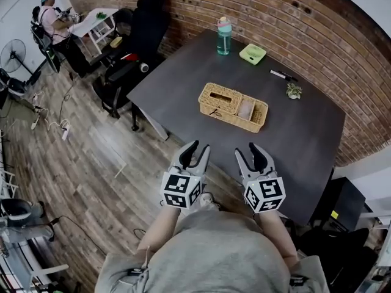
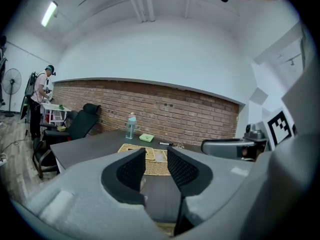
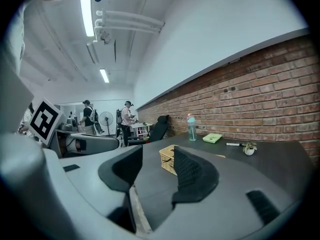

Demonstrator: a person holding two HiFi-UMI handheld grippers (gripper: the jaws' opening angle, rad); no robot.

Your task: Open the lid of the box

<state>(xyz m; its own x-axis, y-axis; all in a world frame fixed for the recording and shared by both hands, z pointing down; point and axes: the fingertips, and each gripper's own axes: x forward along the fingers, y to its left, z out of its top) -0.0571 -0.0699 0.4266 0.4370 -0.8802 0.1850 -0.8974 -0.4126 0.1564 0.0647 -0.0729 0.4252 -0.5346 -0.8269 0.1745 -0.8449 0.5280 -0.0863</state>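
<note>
Wicker, sitting mid-way across the worktop (image 1: 183, 78) as one box (image 1: 233, 107). Hovering off the near edge, well apart from it: left gripper (image 1: 201, 145) and right gripper (image 1: 245, 149), fingers (image 2: 131, 171) standing wide apart, holding and touching nothing. Standing beyond: one bottle (image 1: 224, 35), one green dish (image 1: 252, 54), one marker (image 1: 282, 75), one plant (image 1: 294, 91).

The box (image 1: 233, 107) ahead of me is a long tan wicker one, sitting flat and slantwise mid-way across the dark table (image 1: 305, 139), its woven lid (image 1: 220, 97) down over the left part, its right end paler inside.
</note>
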